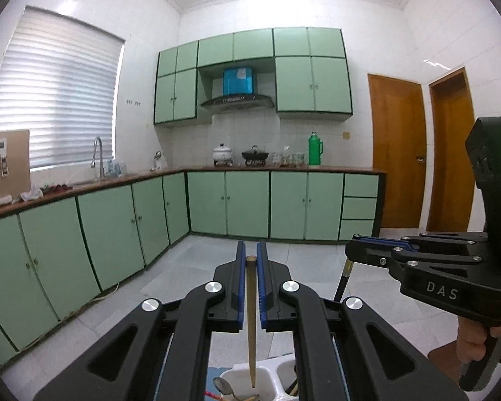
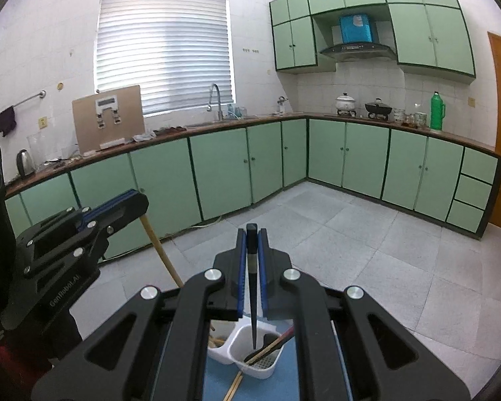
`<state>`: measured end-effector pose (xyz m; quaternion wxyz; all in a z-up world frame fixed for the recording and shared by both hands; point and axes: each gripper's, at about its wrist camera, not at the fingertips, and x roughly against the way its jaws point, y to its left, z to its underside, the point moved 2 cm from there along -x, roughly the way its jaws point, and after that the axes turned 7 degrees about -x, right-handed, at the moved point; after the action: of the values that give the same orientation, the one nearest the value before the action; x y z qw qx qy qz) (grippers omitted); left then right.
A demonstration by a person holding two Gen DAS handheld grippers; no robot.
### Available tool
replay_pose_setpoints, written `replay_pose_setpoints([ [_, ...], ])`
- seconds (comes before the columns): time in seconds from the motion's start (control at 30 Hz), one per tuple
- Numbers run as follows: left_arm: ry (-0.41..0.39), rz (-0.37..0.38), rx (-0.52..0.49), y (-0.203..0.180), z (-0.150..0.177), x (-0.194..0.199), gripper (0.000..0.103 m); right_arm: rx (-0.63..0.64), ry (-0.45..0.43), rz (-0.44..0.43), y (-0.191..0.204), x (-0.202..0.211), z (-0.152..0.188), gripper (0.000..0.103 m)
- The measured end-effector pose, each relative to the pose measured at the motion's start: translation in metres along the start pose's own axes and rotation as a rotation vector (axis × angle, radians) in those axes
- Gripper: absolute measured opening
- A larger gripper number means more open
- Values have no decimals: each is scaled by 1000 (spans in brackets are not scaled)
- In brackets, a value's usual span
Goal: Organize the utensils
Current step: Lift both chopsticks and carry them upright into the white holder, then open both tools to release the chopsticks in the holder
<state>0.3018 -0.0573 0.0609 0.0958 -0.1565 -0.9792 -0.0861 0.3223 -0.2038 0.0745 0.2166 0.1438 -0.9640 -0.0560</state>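
My left gripper [image 1: 250, 254] is shut on a pale wooden chopstick [image 1: 251, 317], which hangs tip down over the left compartment of a white utensil holder [image 1: 274, 372]. A metal spoon [image 1: 222, 386] lies in that compartment. My right gripper [image 2: 251, 234] is shut on a black chopstick [image 2: 253, 300], its tip above the holder's [image 2: 232, 342] right compartment, where dark and red-tipped chopsticks [image 2: 270, 346] lean. Each view shows the other gripper beside it: the right gripper [image 1: 353, 244] with the black chopstick [image 1: 342, 284], the left gripper [image 2: 140, 197] with the wooden chopstick [image 2: 163, 257].
The holder stands on a blue mat [image 2: 217, 381], and a wooden chopstick pair [image 2: 235, 386] lies across the mat's edge. Green base cabinets [image 2: 223, 170] under a brown counter run along the far walls. Grey floor tiles [image 2: 367, 250] spread below. Wooden doors [image 1: 397, 153] stand at the right.
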Motion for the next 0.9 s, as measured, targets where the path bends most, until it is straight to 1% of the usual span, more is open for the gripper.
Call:
replay_pose_setpoints([
  [0.13, 60, 12, 15, 1, 24, -27, 6, -22, 34, -1, -8, -27, 16, 6],
  [0.33, 147, 27, 50, 7, 56, -47, 8, -33, 110, 8, -9, -55, 44, 7],
  [0.37, 157, 29, 57, 8, 61, -48, 10, -38, 113, 10, -11, -56, 48, 10],
  [0.4, 163, 32, 62, 10, 63, -47, 11, -41, 114, 11, -12, -56, 50, 10],
  [0.47, 162, 28, 69, 13, 67, -41, 20, -47, 108, 14, -12, -53, 52, 11],
  [0.53, 153, 21, 68, 15, 66, -31, 25, -43, 77, 27, -10, -44, 50, 19],
  [0.57, 143, 17, 68, 15, 64, -24, 29, -40, 63, 33, -11, -40, 49, 26],
  [0.6, 135, 13, 68, 16, 63, -18, 32, -33, 42, 45, -11, -32, 48, 31],
  [0.63, 128, 1, 64, 15, 62, -9, 40, -29, 29, 54, -11, -26, 48, 32],
  [0.67, 125, -8, 61, 16, 60, -5, 45, -27, 17, 59, -12, -20, 47, 35],
  [0.7, 123, -16, 55, 15, 59, 1, 47, -27, 3, 59, -11, -12, 48, 40],
  [0.73, 120, -21, 50, 14, 60, 9, 51, -28, -12, 63, -11, -3, 49, 45],
  [0.77, 116, -26, 46, 12, 61, 19, 57, -27, -28, 75, -10, 5, 51, 59],
  [0.8, 112, -27, 47, 9, 64, 30, 61, -24, -42, 87, -11, 12, 54, 74],
  [0.83, 111, -26, 51, 9, 66, 35, 66, -17, -62, 98, -9, 22, 58, 80],
  [0.87, 116, -20, 60, 7, 71, 44, 68, -8, -80, 105, -7, 31, 65, 88],
  [0.9, 123, -17, 65, 5, 77, 51, 69, 0, -92, 112, -5, 39, 72, 92],
])
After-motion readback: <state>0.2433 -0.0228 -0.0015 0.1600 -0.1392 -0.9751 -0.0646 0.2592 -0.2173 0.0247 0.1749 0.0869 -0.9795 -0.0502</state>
